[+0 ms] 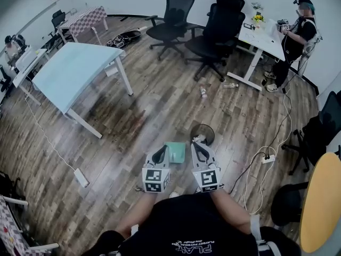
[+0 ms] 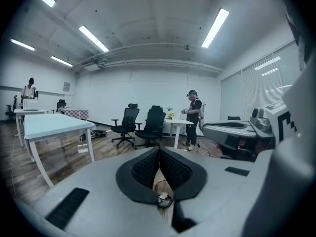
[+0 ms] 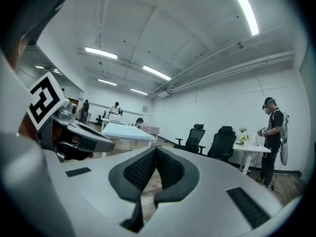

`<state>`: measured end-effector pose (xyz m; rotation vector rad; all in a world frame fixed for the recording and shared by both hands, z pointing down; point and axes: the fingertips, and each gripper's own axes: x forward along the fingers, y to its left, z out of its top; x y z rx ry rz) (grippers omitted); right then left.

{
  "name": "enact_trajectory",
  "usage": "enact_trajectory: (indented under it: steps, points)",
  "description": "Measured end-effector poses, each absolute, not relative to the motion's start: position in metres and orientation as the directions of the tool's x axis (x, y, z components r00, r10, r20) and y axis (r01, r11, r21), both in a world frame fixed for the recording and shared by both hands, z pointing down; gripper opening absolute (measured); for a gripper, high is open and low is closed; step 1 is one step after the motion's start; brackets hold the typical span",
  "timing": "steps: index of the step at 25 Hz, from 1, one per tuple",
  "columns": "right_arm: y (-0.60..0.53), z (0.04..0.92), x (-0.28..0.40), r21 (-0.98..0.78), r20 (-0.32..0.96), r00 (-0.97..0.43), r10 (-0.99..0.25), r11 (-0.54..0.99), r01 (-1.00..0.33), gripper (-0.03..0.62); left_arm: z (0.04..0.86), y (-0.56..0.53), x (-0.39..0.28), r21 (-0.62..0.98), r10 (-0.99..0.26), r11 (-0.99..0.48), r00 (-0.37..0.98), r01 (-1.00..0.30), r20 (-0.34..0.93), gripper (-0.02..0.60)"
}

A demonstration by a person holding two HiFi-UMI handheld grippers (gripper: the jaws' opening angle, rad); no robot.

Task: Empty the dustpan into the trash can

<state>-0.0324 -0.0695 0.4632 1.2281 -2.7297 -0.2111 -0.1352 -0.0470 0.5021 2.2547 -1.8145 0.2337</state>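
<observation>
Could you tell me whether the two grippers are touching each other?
Apart: the head view shows the teal dustpan in the gap between the left gripper and the right gripper.

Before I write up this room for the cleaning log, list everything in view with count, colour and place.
trash can: one, black, on the floor just ahead of the right gripper, paper inside
dustpan: one, teal, between the two grippers
table: one, pale blue top, white legs, left
checkered table: one, far left
office chairs: three, black, far centre
desk: one, white, far right
person: one, dark clothes, at the desk
bottles: two, pale, on the floor near the chairs
power strips: two, white, on the floor left and right
round table: one, yellow, right edge
left gripper: one, grey, jaws shut, empty
right gripper: one, grey, jaws shut, empty
</observation>
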Motion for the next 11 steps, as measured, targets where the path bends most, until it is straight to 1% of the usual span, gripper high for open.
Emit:
enact_trajectory:
  steps: [11]
  points:
    - [-0.0697,0.4559,-0.0305,0.179,0.053,-0.636,-0.770,0.634,-0.753,0.023,0.5028,-0.0412,-0.1339,0.066,-0.933,-0.235,0.244,-0.970,0.265,0.023]
